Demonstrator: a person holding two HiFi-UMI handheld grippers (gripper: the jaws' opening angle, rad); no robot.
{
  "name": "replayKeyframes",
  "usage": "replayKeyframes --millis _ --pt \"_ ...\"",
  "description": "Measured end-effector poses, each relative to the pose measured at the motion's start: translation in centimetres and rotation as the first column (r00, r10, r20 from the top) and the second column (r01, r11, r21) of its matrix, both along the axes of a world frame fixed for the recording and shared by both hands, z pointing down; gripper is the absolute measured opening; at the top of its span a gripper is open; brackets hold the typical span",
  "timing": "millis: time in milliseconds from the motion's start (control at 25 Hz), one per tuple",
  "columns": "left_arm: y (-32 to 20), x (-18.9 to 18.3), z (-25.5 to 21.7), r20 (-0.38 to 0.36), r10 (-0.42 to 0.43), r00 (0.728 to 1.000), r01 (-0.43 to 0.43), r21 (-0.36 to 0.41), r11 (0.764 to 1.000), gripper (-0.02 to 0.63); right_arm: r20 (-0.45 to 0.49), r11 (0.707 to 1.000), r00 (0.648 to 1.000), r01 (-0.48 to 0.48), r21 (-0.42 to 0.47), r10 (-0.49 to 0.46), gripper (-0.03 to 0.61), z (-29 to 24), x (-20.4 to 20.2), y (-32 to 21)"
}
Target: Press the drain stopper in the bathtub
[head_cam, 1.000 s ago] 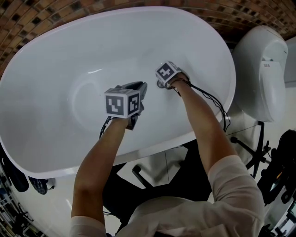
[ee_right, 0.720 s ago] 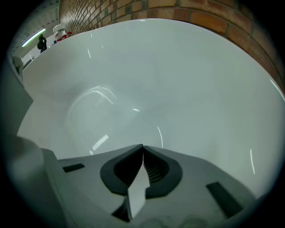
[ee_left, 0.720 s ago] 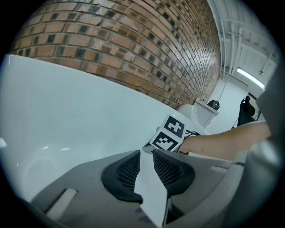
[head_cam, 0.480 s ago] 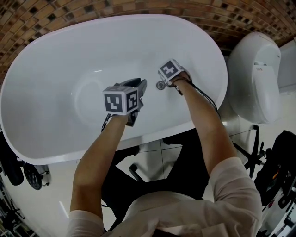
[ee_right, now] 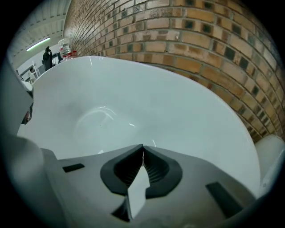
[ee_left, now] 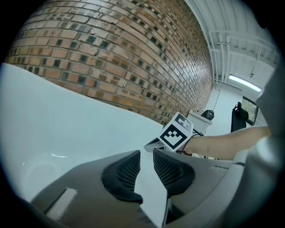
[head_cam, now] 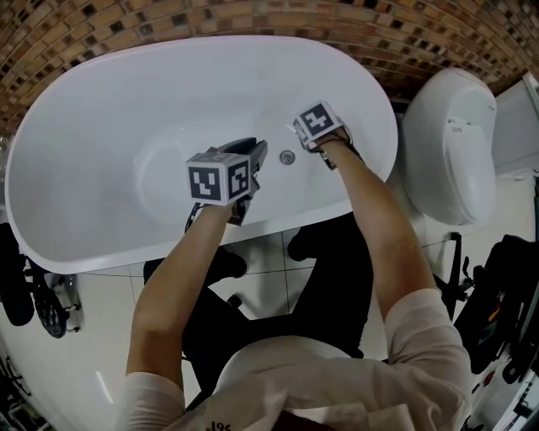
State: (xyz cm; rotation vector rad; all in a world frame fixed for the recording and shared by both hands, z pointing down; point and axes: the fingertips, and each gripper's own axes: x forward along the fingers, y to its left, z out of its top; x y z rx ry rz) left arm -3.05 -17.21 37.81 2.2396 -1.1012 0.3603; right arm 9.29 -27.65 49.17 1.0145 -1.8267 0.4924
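The round metal drain stopper (head_cam: 287, 156) lies uncovered on the floor of the white bathtub (head_cam: 126, 101). My right gripper (head_cam: 299, 131) hangs just up and right of it, not touching it, and its jaws meet at the tips (ee_right: 143, 147) with nothing between them. My left gripper (head_cam: 258, 153) hovers just left of the stopper, and its jaws (ee_left: 146, 152) stand a narrow gap apart and empty. The left gripper view shows the right gripper's marker cube (ee_left: 177, 132) ahead. The stopper is not in either gripper view.
A brick wall (head_cam: 253, 17) runs behind the tub. A white toilet (head_cam: 450, 143) stands to the right. The tub's near rim (head_cam: 253, 229) lies under my forearms, with tiled floor (head_cam: 269, 278) and dark gear (head_cam: 34, 295) at the left below.
The right gripper has drawn up and right off the stopper, which now shows bare. The left gripper has hardly moved. The head camera has pulled back.
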Motion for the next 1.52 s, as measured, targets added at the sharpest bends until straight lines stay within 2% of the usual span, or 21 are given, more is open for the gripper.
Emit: replayKeyframes --millis 80,200,440,680,920,1080,1520 --pt "0.4 0.0 -1.0 -0.003 -0.003 1.0 0.003 0.017 1.0 0.097 0.029 1.0 1.0 0.0 0.0 0.0 0.017 -1.2 -0.3 0.7" --pt "1.0 -0.1 -2.6 -0.009 -0.007 1.0 0.007 0.043 0.999 0.097 -0.021 0.998 1.0 -0.004 0.06 0.005 0.017 -3.0 1.1 0.4" --pt "2.2 -0.4 -5.0 -0.028 -0.021 0.999 0.024 0.083 0.996 0.097 -0.025 0.994 1.0 -0.001 0.107 0.004 0.017 -6.3 1.3 1.6" --pt "3.6 -0.9 -7.2 -0.039 -0.038 0.999 0.043 0.137 0.99 0.097 0.018 0.985 1.0 0.015 0.171 -0.019 0.017 -9.7 1.1 2.9" --pt "4.9 -1.4 -9.3 -0.043 -0.044 0.998 0.052 0.185 0.981 0.097 -0.009 0.962 1.0 0.028 0.271 -0.026 0.017 -13.4 2.3 4.0" --pt "5.9 -1.9 -11.0 -0.055 -0.06 0.997 0.071 0.224 0.972 0.097 0.015 0.942 0.999 0.025 0.335 -0.032 0.017 -16.2 2.5 5.2" --pt "9.5 -2.8 -14.4 -0.09 -0.078 0.993 0.103 0.324 0.94 0.084 0.19 0.869 0.978 -0.016 0.494 -0.09 0.015 -23.6 0.4 10.4"
